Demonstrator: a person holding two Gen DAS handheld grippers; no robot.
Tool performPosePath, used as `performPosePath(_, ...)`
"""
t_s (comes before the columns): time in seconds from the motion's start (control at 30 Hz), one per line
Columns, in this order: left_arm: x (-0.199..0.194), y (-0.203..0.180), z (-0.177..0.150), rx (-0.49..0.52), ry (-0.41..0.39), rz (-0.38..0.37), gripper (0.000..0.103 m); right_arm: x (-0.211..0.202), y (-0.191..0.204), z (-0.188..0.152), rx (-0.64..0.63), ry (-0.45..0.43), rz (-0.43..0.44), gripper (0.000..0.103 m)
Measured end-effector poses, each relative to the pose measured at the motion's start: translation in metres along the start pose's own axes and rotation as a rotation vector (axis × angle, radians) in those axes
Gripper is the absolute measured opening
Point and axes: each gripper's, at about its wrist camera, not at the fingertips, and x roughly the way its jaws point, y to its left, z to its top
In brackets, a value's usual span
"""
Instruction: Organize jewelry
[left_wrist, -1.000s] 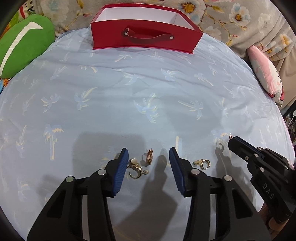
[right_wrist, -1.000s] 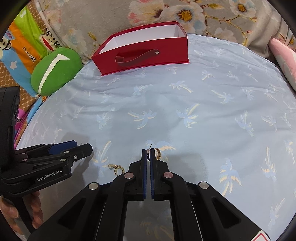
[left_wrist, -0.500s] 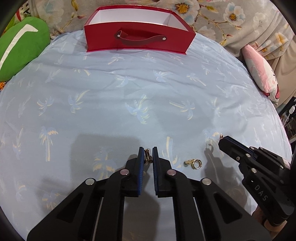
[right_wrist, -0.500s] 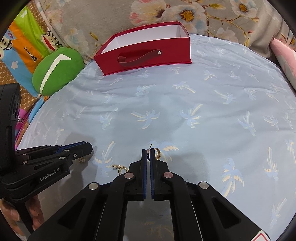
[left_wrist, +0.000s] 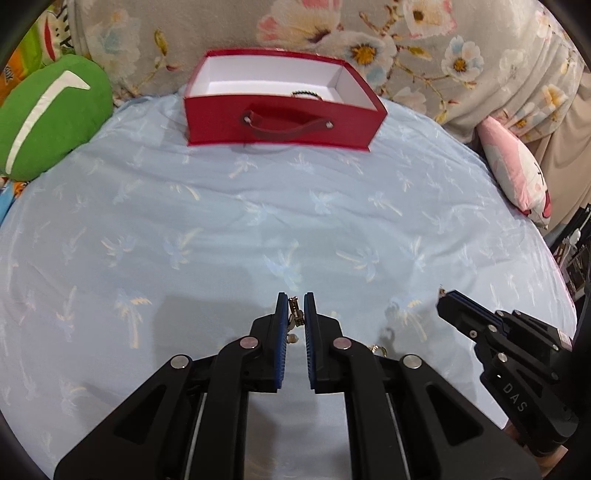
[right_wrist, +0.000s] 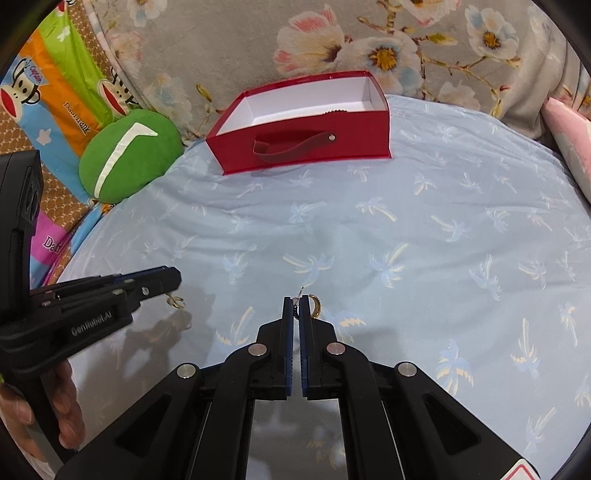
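Note:
My left gripper (left_wrist: 295, 300) is shut on a gold earring (left_wrist: 294, 314) and holds it above the light blue bedsheet (left_wrist: 258, 221). My right gripper (right_wrist: 296, 301) is shut on another gold hoop earring (right_wrist: 314, 305), also lifted off the sheet. A third gold earring (left_wrist: 380, 349) lies on the sheet beside the left gripper's right finger. The red box (left_wrist: 280, 107) stands open at the far end, with a dark beaded piece (left_wrist: 306, 95) inside. The box also shows in the right wrist view (right_wrist: 306, 125). The left gripper shows in the right wrist view (right_wrist: 173, 278) with its earring dangling (right_wrist: 176, 302).
A green cushion (left_wrist: 48, 114) lies at the far left, also seen in the right wrist view (right_wrist: 129, 155). A pink cushion (left_wrist: 517, 173) lies at the right edge. A floral blanket (left_wrist: 406, 44) rises behind the box.
My left gripper closed on an earring and lifted it off the sheet toward the box. My right gripper stayed shut on its earring and rose with it.

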Motion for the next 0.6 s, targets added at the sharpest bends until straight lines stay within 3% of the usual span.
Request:
performPosePath(0.43, -0.039, 0.053, 0.042, -0.065, -0.131, 0.115, 0.008, -0.024, 0.007, 0.039, -0.046, -0.093, 0.010, 0.002)
performPosePath(0.6, -0.046, 0.067, 0.056, -0.091, -0.146, 0.075, 0.008, -0.028, 0.011, 0.058, -0.066, -0.135, 0.008, 0.002)
